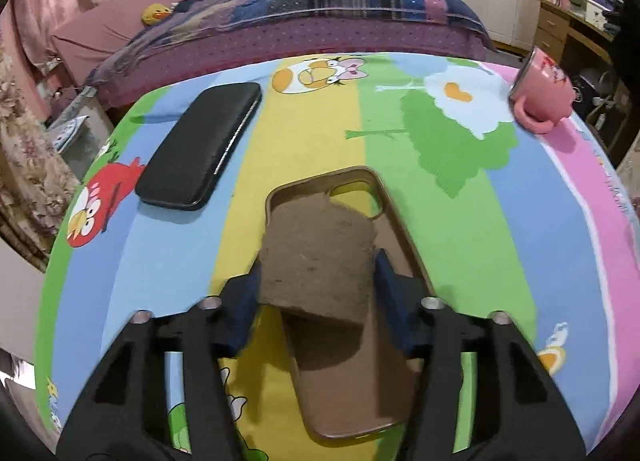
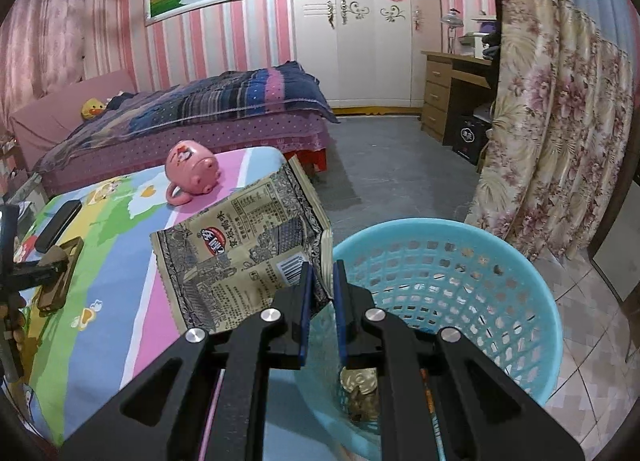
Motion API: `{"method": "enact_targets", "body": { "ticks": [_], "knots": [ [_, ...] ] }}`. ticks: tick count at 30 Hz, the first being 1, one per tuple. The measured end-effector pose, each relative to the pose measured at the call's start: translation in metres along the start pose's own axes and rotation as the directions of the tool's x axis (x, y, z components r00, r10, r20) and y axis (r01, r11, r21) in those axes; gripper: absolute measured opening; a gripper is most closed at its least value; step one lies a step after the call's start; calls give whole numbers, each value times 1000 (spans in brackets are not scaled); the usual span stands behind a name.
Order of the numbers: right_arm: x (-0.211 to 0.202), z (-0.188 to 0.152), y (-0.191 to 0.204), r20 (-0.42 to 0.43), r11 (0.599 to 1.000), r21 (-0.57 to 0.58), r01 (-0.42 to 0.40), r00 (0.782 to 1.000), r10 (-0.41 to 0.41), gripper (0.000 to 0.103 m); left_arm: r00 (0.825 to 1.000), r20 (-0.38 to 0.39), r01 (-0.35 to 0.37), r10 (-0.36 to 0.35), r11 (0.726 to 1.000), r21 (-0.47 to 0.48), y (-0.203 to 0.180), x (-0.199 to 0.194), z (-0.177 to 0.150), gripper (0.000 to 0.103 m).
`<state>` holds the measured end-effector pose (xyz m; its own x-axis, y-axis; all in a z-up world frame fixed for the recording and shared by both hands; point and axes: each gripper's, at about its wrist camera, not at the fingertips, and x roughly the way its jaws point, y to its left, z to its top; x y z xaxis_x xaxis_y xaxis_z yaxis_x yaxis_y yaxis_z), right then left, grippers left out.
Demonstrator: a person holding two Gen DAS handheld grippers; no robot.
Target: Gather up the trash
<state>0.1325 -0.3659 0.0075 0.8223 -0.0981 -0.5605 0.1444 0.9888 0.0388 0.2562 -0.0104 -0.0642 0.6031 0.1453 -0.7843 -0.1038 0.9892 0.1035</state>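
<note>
My left gripper (image 1: 318,261) is shut on a brown cardboard-like scrap (image 1: 316,257), held just above a brown phone case (image 1: 352,365) lying on the colourful cartoon cloth (image 1: 440,261). My right gripper (image 2: 322,267) is shut on a beige printed snack wrapper (image 2: 244,245), holding it by its right edge over the table's edge, next to the rim of a light blue mesh trash basket (image 2: 460,285). A crumpled gold wrapper (image 2: 360,389) lies in the basket. The left gripper with its scrap also shows at the far left of the right wrist view (image 2: 52,261).
A black phone (image 1: 200,145) lies at the table's left. A pink mug (image 1: 540,97) lies on its side at the far right corner. A bed (image 2: 192,117) stands behind the table. A floral curtain (image 2: 552,133) hangs right of the basket, and a wooden desk (image 2: 452,93) stands further back.
</note>
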Motion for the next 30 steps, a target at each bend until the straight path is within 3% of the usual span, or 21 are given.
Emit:
{"method": "enact_targets", "body": {
  "ticks": [4, 8, 11, 16, 23, 26, 30],
  "knots": [
    [-2, 0, 1, 2, 1000, -2, 6, 1000, -6, 11, 1000, 17, 19, -19, 1000, -14, -1, -6, 3, 47],
    [-5, 1, -9, 12, 1000, 15, 26, 1000, -26, 11, 996, 92, -1, -1, 1000, 23, -18, -26, 8, 47],
    [-13, 2, -29, 23, 997, 46, 57, 998, -59, 11, 986, 150, 70, -77, 996, 56, -43, -47, 12, 47],
    [-26, 2, -69, 21, 987, 111, 117, 993, -120, 11, 935, 225, 240, -273, 957, 163, -117, -90, 8, 47],
    [-39, -12, -123, -14, 959, 171, 227, 974, -228, 11, 850, 178, 424, -496, 844, 328, -239, -121, -5, 47],
    [-41, -18, -139, -26, 951, 190, 244, 970, -244, 11, 818, 156, 467, -554, 797, 384, -283, -129, -16, 47],
    [-40, -30, -155, -43, 940, 206, 270, 963, -267, 11, 794, 114, 505, -597, 752, 424, -324, -130, -32, 48]
  ]
}}
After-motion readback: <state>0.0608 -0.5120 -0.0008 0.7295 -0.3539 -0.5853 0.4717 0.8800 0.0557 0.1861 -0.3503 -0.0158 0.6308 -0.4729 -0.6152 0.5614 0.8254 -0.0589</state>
